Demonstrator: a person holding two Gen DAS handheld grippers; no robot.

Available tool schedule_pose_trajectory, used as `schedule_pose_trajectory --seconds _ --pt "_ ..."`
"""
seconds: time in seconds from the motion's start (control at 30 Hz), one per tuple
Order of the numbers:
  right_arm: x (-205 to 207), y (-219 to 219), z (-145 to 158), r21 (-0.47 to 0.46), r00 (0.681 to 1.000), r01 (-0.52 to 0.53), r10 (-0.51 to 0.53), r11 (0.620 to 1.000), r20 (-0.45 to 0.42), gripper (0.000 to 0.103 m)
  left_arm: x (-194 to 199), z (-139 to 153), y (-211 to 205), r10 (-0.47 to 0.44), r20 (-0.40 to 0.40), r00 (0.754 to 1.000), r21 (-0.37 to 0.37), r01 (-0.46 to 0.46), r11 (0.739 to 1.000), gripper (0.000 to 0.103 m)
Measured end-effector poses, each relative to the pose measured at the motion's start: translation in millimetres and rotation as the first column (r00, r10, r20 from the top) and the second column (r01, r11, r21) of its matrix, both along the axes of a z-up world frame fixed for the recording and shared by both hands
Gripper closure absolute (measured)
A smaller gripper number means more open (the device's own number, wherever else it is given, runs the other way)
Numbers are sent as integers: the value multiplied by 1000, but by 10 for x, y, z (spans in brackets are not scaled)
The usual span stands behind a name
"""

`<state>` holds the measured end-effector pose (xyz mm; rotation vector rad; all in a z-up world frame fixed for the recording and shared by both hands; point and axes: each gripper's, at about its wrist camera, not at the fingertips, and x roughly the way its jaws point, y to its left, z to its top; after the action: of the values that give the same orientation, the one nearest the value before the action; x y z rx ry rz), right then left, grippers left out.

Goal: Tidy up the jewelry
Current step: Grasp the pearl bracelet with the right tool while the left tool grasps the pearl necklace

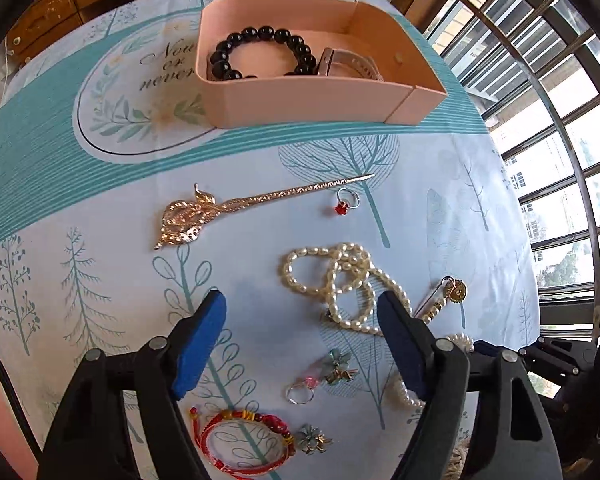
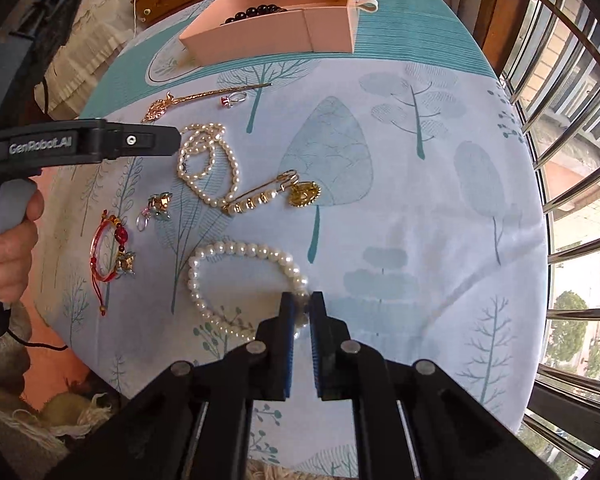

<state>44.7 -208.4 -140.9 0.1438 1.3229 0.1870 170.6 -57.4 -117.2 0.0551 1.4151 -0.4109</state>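
My right gripper (image 2: 303, 301) is shut on one side of a round pearl bracelet (image 2: 228, 252) that lies on the tree-print tablecloth (image 2: 420, 220). My left gripper (image 1: 304, 304) hangs open just above a tangled pearl necklace (image 1: 332, 276), with its blue pads apart on either side and not touching it. A pink box (image 1: 312, 100) at the back holds a black bead bracelet (image 1: 260, 36) and a pale watch band (image 1: 340, 62). A gold hairpin (image 1: 204, 212) and a red-stone ring (image 1: 346, 200) lie between the box and the necklace.
A gold pin brooch (image 1: 452, 292) lies right of the necklace. Near the front are flower earrings (image 1: 340, 364), a pink ring (image 1: 302, 390) and a red cord bracelet (image 1: 240, 440). Window bars (image 1: 560, 160) run along the right, and wooden drawers (image 1: 60, 12) stand behind.
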Motion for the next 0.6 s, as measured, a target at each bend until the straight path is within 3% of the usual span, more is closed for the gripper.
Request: schedule_pose_trajectory --seconds 0.07,0.27,0.33,0.6 --pt "-14 -32 -1 18 1000 7 -7 1000 6 96 25 -91 -53 8 -52 999 14 -7 1000 47" --pt "-23 -74 2 64 1000 5 -7 998 23 95 -22 -92 -135 37 -45 998 50 -35 998 53" --pt "-35 -116 -13 81 1000 8 -10 997 26 95 -37 -97 -189 35 -36 999 91 -32 995 65" --pt "-34 -195 -61 145 999 27 -33 989 39 95 -53 -132 -429 21 -65 998 226 -6 974 69"
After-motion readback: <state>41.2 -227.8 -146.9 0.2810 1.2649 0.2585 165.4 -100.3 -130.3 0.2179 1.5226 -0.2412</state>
